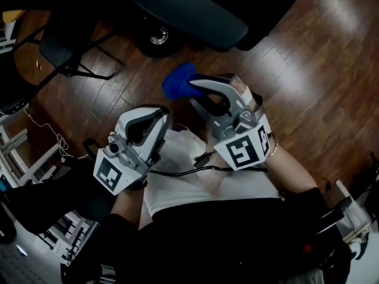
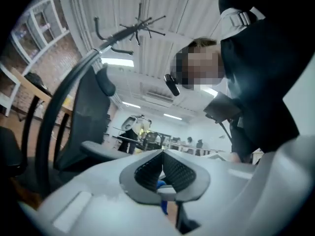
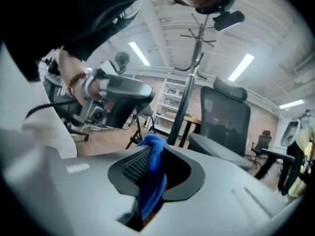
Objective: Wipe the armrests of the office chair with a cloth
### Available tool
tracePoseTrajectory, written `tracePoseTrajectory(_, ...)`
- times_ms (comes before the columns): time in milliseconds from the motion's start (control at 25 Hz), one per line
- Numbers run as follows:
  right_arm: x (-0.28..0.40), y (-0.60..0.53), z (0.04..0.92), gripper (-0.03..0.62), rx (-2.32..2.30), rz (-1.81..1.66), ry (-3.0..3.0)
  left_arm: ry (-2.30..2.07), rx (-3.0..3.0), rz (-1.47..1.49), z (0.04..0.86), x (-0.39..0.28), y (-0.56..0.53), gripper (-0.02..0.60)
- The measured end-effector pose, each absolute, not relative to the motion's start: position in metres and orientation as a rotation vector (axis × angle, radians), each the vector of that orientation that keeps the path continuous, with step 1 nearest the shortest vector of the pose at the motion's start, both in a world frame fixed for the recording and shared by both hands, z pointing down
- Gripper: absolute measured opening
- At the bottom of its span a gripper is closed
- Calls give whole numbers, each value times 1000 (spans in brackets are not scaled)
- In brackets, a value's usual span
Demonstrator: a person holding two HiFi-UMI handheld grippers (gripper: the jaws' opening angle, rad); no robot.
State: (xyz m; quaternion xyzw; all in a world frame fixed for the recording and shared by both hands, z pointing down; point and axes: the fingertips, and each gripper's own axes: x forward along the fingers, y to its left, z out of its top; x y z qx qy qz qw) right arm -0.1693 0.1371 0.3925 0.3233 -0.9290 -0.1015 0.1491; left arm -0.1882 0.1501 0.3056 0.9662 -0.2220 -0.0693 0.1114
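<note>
Head view: right gripper [image 1: 195,84] jaws pinch one blue cloth [image 1: 176,80]; left gripper [image 1: 155,113] jaws pressed together.

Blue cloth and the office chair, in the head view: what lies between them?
Nothing: in the head view only bare wooden floor shows between the blue cloth, gripped by the right gripper, and the office chair.

Your right gripper [image 1: 194,83], cloth [image 1: 176,80] between its jaws, lay right of your left gripper [image 1: 161,115]; office chair [image 1: 195,12] beyond both.
</note>
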Motion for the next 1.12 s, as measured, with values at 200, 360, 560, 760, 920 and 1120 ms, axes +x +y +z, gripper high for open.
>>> tracePoseTrajectory(200,9,203,303,54,1255,53,-2406,-425,2810,-102,208,-86,160,8)
tracePoseTrajectory(360,198,248,219,54,1894,240,-2045,-284,2790,-60,160,-6,167,6)
tracePoseTrajectory(560,382,248,168,54,2167,204,-1879,-336,2793,-37,126,115,121,6)
tracePoseTrajectory(760,451,155,113,54,2062,-9,-2057,-389,2870,-37,82,187,91,6)
tracePoseTrajectory(920,475,14,60,54,1941,-199,-2284,-581,2937,-38,53,222,27,6)
tracePoseTrajectory(1120,483,-115,15,54,1812,-184,-2517,-815,2758,-193,45,235,-82,6)
